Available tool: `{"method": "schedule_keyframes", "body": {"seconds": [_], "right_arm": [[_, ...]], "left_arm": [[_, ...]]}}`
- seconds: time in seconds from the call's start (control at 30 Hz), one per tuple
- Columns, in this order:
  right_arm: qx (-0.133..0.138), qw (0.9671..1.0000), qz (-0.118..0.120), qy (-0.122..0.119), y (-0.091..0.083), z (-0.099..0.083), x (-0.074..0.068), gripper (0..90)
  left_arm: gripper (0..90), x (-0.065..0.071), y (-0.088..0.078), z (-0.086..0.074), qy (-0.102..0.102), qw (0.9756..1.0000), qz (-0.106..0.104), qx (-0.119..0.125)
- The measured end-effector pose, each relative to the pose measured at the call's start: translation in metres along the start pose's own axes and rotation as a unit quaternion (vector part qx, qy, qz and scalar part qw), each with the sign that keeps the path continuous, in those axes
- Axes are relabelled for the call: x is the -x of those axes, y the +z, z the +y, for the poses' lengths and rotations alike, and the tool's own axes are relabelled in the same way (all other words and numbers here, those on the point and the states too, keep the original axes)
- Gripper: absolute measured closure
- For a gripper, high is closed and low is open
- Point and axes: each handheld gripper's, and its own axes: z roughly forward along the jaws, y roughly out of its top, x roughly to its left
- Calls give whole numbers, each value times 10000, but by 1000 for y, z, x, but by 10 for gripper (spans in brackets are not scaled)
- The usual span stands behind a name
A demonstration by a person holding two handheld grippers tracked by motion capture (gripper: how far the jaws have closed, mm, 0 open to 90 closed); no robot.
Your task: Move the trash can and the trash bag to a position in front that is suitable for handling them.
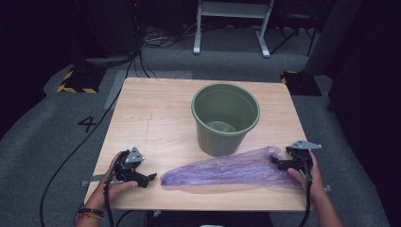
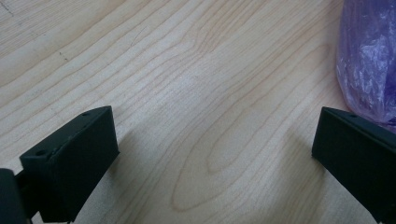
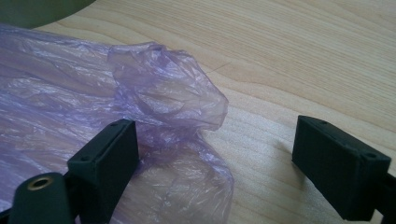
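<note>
A green plastic bin (image 1: 225,118) stands upright and empty near the table's middle. In front of it a crumpled, see-through purple plastic bag (image 1: 227,170) lies flat, stretched from left to right. My left gripper (image 1: 147,179) rests low at the front left, just short of the bag's left tip. Its jaws (image 2: 215,135) stand wide apart over bare wood, with the bag (image 2: 366,56) beside the right jaw. My right gripper (image 1: 278,162) is at the bag's right end, open. The bunched bag end (image 3: 168,93) lies between its jaws (image 3: 217,140), near the left one, unpinched.
The light wooden table (image 1: 156,109) has free room to the left of and behind the bin. The bin's green edge (image 3: 32,9) shows at the top left of the right gripper view. Around the table lie grey carpet, cables and a white frame (image 1: 231,23).
</note>
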Motion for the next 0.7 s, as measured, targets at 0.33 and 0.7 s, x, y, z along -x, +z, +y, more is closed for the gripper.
{"method": "schedule_keyframes", "body": {"seconds": [0.33,0.7], "right_arm": [[-2,10000,0,2,0,0,0,145],[-6,10000,11,-9,0,0,0,145]], "left_arm": [[2,0,0,0,1,10000,17,0],[103,7,-1,2,-158,9997,121,157]]}}
